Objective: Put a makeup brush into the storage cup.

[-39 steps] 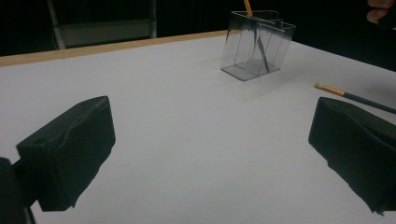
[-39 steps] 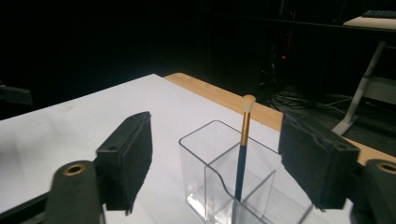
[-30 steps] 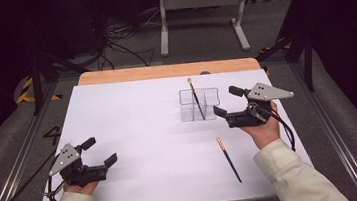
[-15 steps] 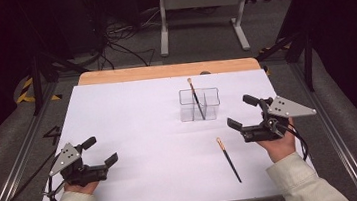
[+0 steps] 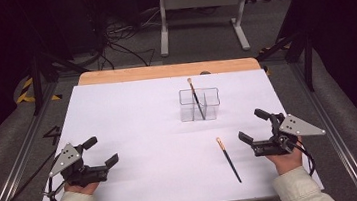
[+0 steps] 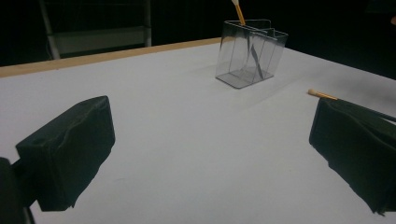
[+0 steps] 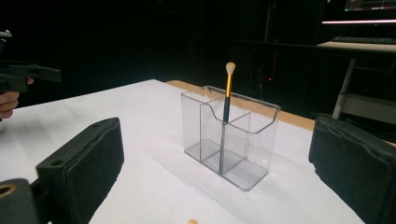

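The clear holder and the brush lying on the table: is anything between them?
No. In the high view, bare white table separates the clear holder from the lying brush.

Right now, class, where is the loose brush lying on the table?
In the high view the loose brush lies flat on the white table, right of centre, in front of the clear holder and just left of the right gripper.

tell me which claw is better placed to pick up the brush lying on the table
Right. The right claw sits open just beside the loose brush, while the left claw rests far across the white table.
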`<state>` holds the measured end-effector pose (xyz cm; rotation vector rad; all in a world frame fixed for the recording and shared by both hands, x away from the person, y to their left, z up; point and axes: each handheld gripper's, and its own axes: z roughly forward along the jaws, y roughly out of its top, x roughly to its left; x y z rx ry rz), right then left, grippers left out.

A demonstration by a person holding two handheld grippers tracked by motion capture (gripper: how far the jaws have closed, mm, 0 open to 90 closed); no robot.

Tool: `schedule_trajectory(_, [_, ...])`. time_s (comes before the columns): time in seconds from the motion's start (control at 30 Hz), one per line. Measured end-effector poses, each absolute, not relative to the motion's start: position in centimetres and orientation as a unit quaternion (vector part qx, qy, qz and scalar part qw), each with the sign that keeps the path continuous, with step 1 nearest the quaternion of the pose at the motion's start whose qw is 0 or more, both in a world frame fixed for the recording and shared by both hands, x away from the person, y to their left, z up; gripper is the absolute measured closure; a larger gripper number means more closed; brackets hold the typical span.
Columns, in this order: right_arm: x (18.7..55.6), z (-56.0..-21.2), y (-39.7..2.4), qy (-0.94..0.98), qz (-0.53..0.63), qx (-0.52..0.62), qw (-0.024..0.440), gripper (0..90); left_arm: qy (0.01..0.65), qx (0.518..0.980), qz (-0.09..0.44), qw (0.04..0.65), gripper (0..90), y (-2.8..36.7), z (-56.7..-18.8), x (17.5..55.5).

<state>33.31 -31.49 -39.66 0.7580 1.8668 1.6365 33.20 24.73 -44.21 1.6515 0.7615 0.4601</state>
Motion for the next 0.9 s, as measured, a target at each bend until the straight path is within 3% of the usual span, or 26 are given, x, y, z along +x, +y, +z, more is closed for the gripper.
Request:
schedule_trajectory(0.33, [33.0,-41.8,-32.1,0.688,0.604,0.29,0.278,3.7,0.324,0.71,0.199,0.592,0.8,24.7,-44.2,33.1])
schedule_trajectory(0.9, [32.8,-42.2,-32.4,0.686,0.606,0.296,0.272,3.6,0.322,0.713,0.2,0.59,0.8,24.6,-44.2,33.0])
